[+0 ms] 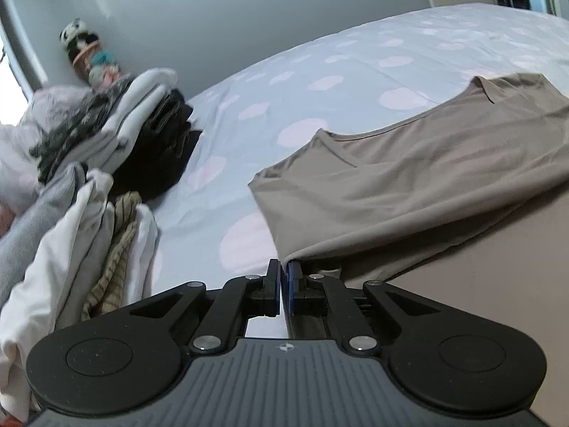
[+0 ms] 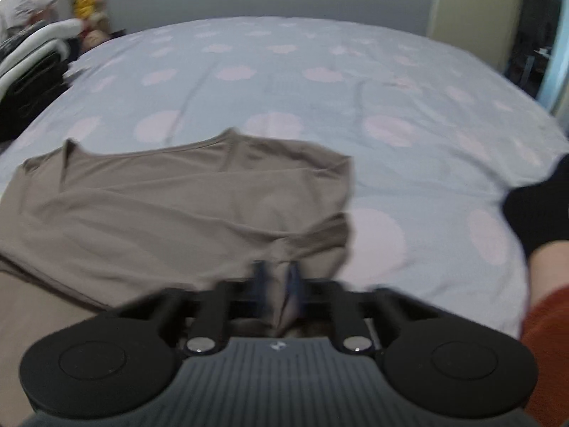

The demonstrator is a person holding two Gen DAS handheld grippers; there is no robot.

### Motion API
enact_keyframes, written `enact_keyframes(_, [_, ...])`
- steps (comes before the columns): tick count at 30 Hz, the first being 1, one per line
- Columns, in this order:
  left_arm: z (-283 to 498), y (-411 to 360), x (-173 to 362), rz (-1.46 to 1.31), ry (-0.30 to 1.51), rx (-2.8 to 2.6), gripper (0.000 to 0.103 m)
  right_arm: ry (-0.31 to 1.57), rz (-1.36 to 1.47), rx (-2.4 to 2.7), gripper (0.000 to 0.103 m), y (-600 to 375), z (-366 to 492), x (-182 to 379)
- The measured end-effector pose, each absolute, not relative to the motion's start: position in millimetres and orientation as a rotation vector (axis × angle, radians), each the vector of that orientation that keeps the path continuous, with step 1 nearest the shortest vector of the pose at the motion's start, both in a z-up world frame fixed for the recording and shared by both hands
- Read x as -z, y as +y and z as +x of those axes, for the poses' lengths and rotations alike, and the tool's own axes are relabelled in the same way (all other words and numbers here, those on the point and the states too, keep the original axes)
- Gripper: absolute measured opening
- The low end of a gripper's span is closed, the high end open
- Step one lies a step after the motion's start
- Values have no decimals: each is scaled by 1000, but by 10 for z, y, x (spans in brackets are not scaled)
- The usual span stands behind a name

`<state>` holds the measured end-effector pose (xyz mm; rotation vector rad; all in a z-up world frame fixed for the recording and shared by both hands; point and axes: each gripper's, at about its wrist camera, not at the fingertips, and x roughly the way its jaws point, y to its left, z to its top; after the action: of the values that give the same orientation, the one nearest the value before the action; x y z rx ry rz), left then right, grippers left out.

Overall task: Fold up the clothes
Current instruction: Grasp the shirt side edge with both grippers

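Observation:
A taupe shirt (image 1: pixel 419 174) lies on the dotted bed sheet (image 1: pixel 270 82), its near part lifted and folded toward the far side. My left gripper (image 1: pixel 283 267) is shut on the shirt's near left corner. In the right wrist view the same shirt (image 2: pixel 170 206) spreads to the left and centre. My right gripper (image 2: pixel 276 270) is blurred, its fingers close together with shirt fabric between them at the near right corner.
Stacks of folded clothes (image 1: pixel 117 131) sit at the left of the bed, with soft toys (image 1: pixel 85 49) against the wall behind. A loose pile of garments (image 1: pixel 71 235) lies near left. A dark sleeve and forearm (image 2: pixel 544 213) show at the right edge.

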<state>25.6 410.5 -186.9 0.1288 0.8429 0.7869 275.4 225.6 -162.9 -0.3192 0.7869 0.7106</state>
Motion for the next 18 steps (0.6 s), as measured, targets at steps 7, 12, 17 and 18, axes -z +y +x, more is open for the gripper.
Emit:
enact_keyframes(7, [225,4140,1947,104,914,-785,6,953,-216,-618,12,1665,2908,1682])
enact_keyframes(12, [86,4125,1938,103,972,-764,20,972,-150,-557,25,1510,3003,1642])
enact_keyframes(17, [-158,4220,1789,32,984,-770,27,954,-28,-541,33,1386,3163,1584])
enact_keyframes(18, [-222,4264,1736,-12,965,-763,30,958,9,-546,34,1360,3205,1578])
